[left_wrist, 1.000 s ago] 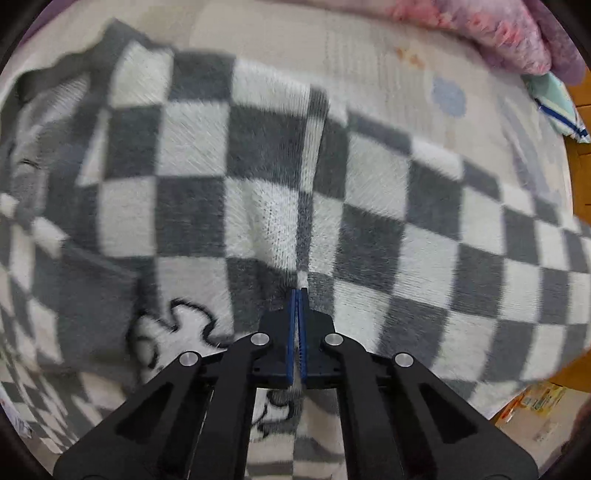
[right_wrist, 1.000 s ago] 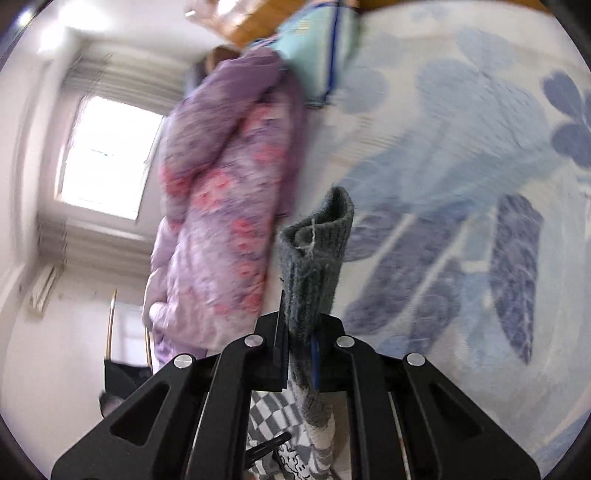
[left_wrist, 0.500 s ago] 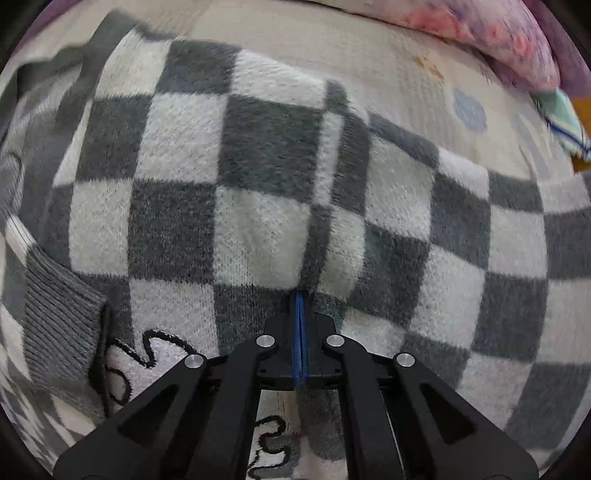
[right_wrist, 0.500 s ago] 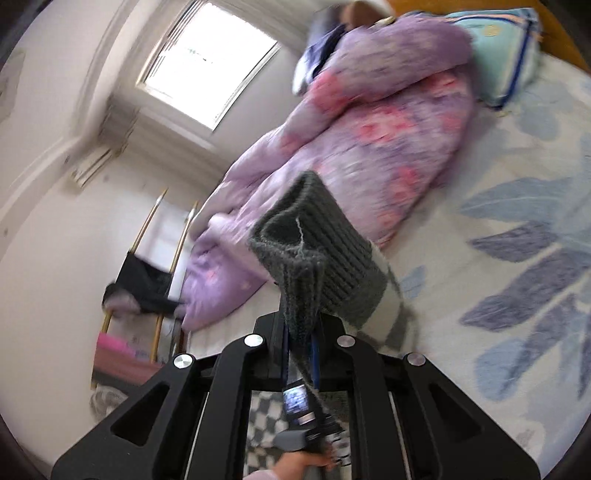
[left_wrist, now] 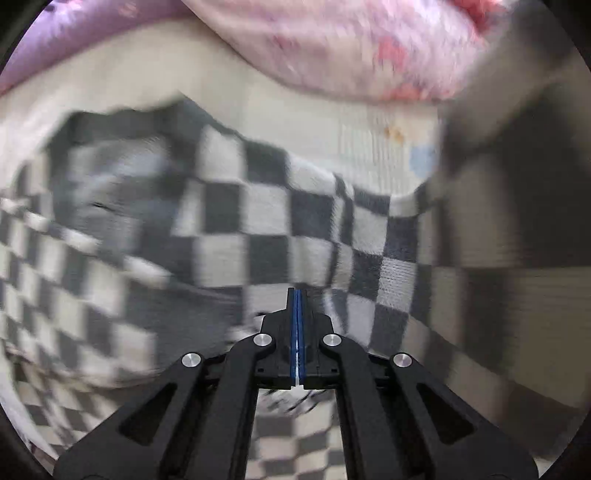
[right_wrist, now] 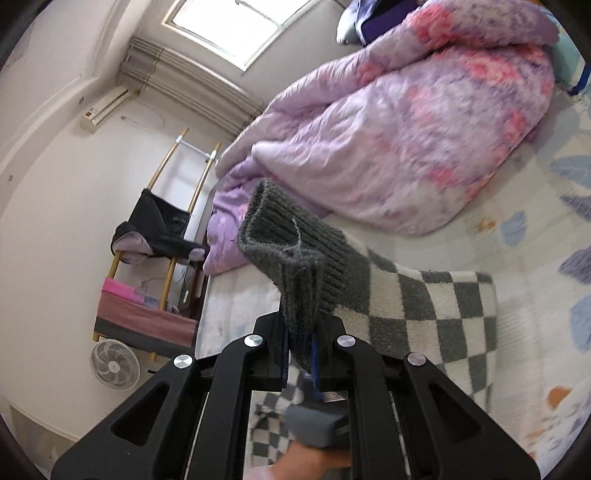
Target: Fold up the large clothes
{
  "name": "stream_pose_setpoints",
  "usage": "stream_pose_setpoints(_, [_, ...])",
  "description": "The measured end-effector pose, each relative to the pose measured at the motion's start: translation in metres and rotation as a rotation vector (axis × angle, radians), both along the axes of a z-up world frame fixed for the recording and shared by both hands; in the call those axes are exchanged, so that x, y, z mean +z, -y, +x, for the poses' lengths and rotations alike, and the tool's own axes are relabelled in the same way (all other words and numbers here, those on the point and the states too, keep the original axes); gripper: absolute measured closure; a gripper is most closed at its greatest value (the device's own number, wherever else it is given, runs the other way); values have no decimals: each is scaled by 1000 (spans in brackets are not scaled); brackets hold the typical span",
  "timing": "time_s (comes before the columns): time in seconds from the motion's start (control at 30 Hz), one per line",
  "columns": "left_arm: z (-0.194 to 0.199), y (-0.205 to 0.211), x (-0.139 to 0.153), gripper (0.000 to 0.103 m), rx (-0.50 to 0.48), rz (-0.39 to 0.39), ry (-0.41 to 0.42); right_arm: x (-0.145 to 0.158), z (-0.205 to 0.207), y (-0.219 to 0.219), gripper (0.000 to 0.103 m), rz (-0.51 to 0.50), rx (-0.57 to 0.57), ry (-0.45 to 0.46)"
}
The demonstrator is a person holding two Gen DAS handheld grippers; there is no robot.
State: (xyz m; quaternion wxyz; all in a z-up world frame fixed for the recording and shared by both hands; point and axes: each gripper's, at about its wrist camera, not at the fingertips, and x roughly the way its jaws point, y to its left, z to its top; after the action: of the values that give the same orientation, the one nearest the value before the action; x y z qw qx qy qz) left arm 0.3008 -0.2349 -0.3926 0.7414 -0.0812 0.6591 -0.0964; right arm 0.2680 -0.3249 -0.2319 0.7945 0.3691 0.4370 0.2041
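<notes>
One checkered grey-and-white knit sweater (left_wrist: 229,236) lies spread on the bed (right_wrist: 524,258), and both tools are at it. The left tool (left_wrist: 297,295) points steeply down over the middle of the garment; its blue-lined fingers are pressed flat together, and the blurred left wrist view does not show any fabric caught between them, so the sweater seems to lie just beneath and ahead of the tips rather than in them. The right tool (right_wrist: 301,325) is pinching the ribbed grey cuff (right_wrist: 291,251) of one sleeve, which stands up out of its fingers as a doubled fold, a loose thread hanging at its edge; the checkered sleeve trails from the cuff down to the right onto the bed. Below that tool a hand (right_wrist: 310,461) grips a grey handle. Beyond the sweater sits one crumpled lilac-and-pink quilt (right_wrist: 406,122), touching no part of the garment. Off the bed's left side stand one wooden rack (right_wrist: 162,229) draped with dark cloth and one white floor fan (right_wrist: 115,365); one window (right_wrist: 236,26) is high on the wall.
</notes>
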Motion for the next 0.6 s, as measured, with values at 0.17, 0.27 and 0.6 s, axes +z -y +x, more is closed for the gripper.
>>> stream_pose_setpoints(0.17, [-8,-77,51,103,54,14,46,-5,-6,-65,95,-7,27,-33])
stream_pose_setpoints(0.27, [-17,-133,71,103,99,67,102,-16,-7,-107,94,-52,68,-46])
stream_pose_setpoints(0.6, [-37,-265,59,103,215,151,102,-112,-12,-233,90,-160,175,-172])
